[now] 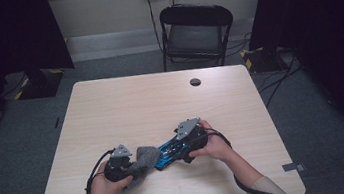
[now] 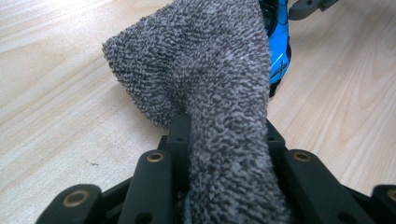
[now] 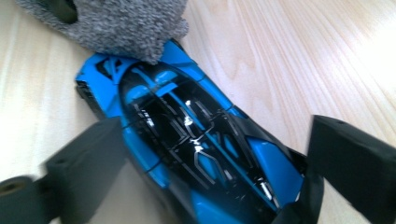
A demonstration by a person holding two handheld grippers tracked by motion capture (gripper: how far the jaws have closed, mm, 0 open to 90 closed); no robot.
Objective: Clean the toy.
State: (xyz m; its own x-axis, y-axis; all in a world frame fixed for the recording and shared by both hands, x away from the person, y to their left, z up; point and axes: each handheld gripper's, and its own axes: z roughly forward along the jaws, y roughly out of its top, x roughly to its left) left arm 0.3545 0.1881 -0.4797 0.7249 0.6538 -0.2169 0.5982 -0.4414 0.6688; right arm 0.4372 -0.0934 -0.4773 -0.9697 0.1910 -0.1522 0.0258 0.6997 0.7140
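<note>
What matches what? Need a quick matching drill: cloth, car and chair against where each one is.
Things:
1. grey cloth
2. blue toy car
3. folding chair

Places:
A. on the floor beyond the far edge of the table
B. pinched in the shut left gripper
C. on the tabletop, between the jaws of the right gripper

Pairs: 1-B, 2-C, 3-A
</note>
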